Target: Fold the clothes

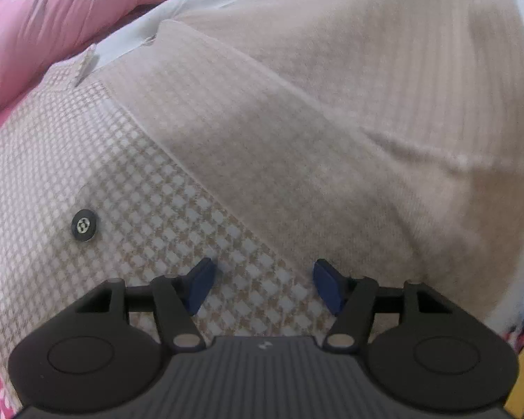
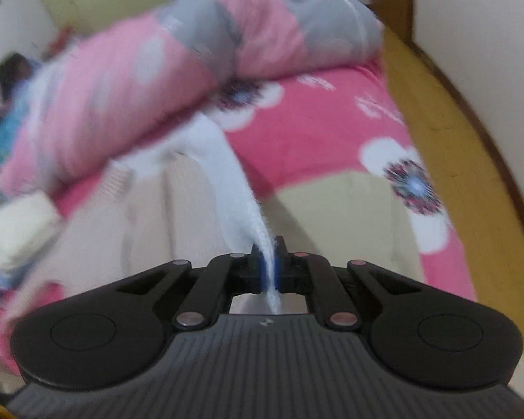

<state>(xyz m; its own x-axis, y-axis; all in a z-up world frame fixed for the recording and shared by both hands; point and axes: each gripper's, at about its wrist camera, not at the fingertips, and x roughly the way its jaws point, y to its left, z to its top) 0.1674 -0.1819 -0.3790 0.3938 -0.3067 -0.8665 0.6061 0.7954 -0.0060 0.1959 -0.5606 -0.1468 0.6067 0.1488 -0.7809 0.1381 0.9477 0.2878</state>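
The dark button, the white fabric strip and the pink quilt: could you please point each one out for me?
dark button [image 1: 84, 225]: left wrist view, its centre.
white fabric strip [image 2: 227, 174]: right wrist view, mid-length.
pink quilt [image 2: 122, 97]: right wrist view, its pink side.

Home bedroom; pink floral bedsheet [image 2: 314, 139]; rolled pink-grey quilt [image 2: 192, 52]; yellow wooden bed frame [image 2: 454, 139]; white wall [image 2: 489, 17]

The left claw [image 1: 262, 288] is a matte black plastic tool with a ribbed dark grey body carrying a small pale logo at its 12 o'clock edge. Two rounded black lobes, each with an oval recess, sit at 9 and 3 o'clock. Black linkage bars with round silver rivets carry dark blue pads [image 1: 201, 284]. The right claw [image 2: 269, 265] has the same build, its rivets tinted pink.
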